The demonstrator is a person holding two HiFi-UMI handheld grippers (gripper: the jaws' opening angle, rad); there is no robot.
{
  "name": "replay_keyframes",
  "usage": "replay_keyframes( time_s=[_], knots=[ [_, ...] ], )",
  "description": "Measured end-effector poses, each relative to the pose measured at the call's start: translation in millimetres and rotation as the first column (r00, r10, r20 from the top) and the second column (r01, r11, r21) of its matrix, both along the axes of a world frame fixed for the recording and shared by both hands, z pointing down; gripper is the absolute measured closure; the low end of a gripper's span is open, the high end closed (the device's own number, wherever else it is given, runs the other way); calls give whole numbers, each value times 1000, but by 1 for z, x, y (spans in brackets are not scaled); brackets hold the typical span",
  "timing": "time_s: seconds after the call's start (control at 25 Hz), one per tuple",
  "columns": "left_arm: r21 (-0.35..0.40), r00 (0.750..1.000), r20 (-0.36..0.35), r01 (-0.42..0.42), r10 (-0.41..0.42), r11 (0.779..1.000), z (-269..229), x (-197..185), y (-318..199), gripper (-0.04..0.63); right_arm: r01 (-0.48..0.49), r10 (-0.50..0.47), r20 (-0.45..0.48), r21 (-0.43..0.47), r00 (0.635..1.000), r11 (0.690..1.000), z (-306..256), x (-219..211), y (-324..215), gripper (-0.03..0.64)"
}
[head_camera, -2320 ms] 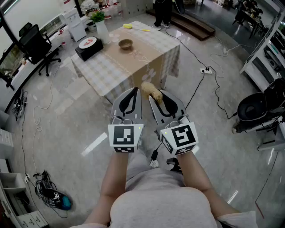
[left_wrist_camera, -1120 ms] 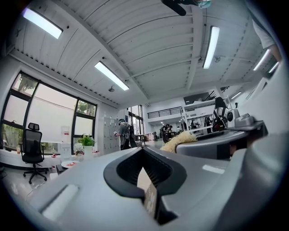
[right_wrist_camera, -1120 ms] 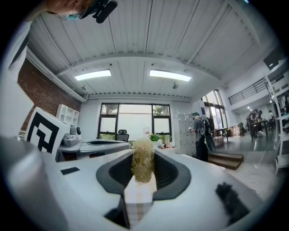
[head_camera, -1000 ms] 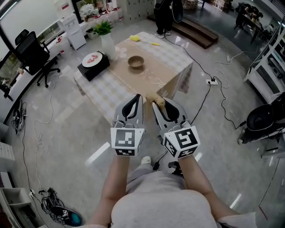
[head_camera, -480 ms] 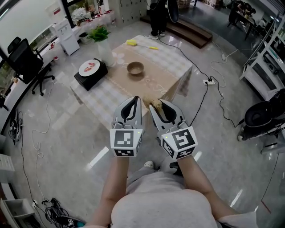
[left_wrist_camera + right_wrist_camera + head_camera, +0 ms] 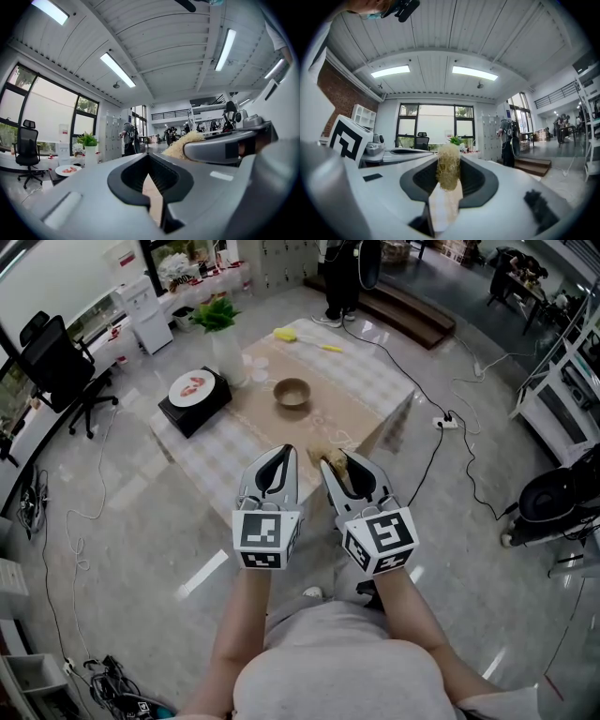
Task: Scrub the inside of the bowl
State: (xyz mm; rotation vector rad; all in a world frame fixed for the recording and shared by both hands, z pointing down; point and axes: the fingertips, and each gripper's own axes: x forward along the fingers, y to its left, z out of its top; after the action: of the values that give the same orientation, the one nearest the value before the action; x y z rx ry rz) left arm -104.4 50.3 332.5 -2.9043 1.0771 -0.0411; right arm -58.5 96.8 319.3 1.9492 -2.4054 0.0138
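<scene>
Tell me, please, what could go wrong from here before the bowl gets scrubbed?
The scrubber sits in a narrow pinch of the right tool; hard scrubbing might pull it free. The bowl stands loose, and the shut, empty left tool isn't steadying it, so it may slide. The corded power strip on the floor could trip the person.

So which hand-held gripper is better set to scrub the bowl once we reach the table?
Right. The right hand-held gripper is shut on the scrubber; the left hand-held gripper is shut and empty. The bowl sits ahead, beyond both.
</scene>
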Motion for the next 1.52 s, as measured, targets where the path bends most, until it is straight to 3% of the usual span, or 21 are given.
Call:
replay_keyframes(
  time_s=[0.8,1.24,1.52],
  knots=[
    [-46,990,37,138,-136,989,21,63,-109,593,128,-127,37,-35,991,991,13,75,-114,508],
    [-80,972,36,234,-232,969,26,99,-168,592,243,-239,68,-59,969,968,19,120,-181,508],
    [-111,952,70,305,-299,946,46,107,-187,592,311,-304,87,-91,949,946,32,137,-210,508]
  ],
)
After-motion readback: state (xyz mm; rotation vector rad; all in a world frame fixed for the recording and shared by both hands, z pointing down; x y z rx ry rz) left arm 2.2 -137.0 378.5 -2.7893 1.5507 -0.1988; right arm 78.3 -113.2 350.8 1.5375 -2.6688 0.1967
